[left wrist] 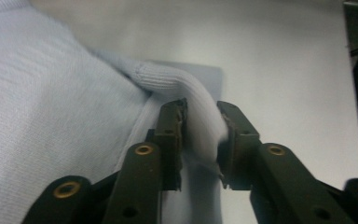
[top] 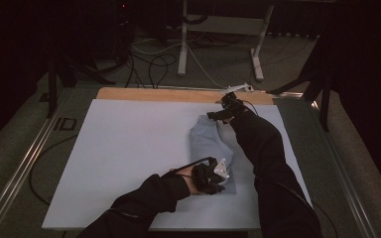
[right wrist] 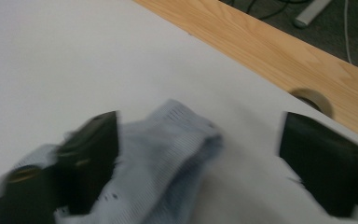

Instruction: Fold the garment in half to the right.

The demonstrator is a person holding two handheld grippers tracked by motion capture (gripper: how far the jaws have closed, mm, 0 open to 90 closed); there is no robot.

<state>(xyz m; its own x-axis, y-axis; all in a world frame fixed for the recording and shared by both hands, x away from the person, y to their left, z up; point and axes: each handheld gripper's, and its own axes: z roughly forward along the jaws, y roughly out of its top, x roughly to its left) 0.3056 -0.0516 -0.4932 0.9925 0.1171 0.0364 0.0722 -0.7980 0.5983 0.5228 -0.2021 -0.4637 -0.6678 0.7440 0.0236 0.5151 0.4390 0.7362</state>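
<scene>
A pale blue knitted garment [top: 208, 144] lies folded into a narrow strip on the white tabletop [top: 124, 148], right of centre. My left gripper [top: 221, 186] is at its near end. In the left gripper view a raised fold of the knit [left wrist: 200, 112] stands between the jaws [left wrist: 203, 126], which are a little apart and no longer clamp it. My right gripper [top: 217, 116] is at the garment's far end. In the right gripper view its jaws [right wrist: 198, 140] are spread wide, and a bunched corner of the garment [right wrist: 163, 154] lies loose beside one jaw.
A strip of bare wood [top: 154, 94] runs along the table's far edge, with a round hole [right wrist: 310, 98] in it. Beyond it, on the floor, are a white desk frame [top: 183, 49] and loose cables [top: 154, 62]. Metal rails [top: 25, 163] flank the table.
</scene>
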